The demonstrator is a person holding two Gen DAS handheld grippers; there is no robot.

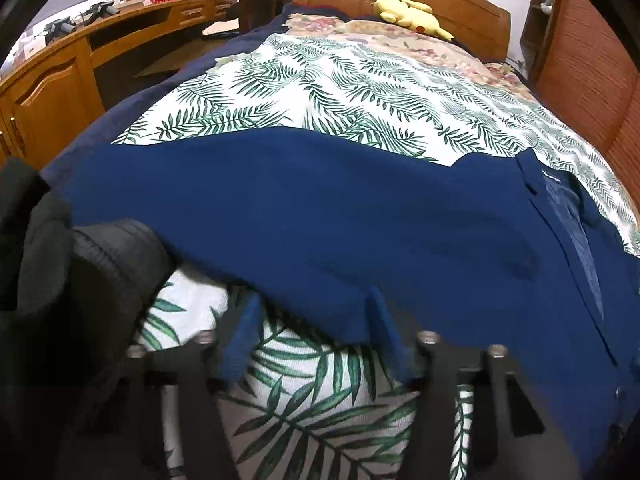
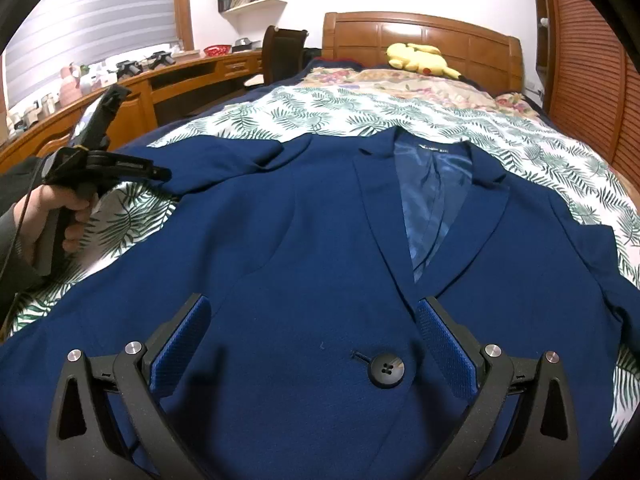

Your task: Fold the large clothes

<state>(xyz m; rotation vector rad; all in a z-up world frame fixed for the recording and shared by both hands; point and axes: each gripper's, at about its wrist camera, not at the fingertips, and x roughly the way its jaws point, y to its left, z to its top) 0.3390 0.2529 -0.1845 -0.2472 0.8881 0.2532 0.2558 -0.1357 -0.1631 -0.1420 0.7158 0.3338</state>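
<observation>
Two grippers tilted down | left gripper (image 1: 312,320) fingers parted at blazer (image 2: 320,240) sleeve edge | right gripper (image 2: 316,344) spread wide above it

Neck label (image 2: 434,149) inside the collar of the navy jacket (image 2: 304,248): pale lettering on dark ground, too small and blurred to read. No other text visible.

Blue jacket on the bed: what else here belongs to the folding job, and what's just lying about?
In the job:
- blue jacket
- left gripper, at the jacket's edge
- right gripper, fingers apart above the jacket
- leaf-print bedspread, the work surface

Lying about:
- yellow plush toy
- red basket
- chair
</observation>
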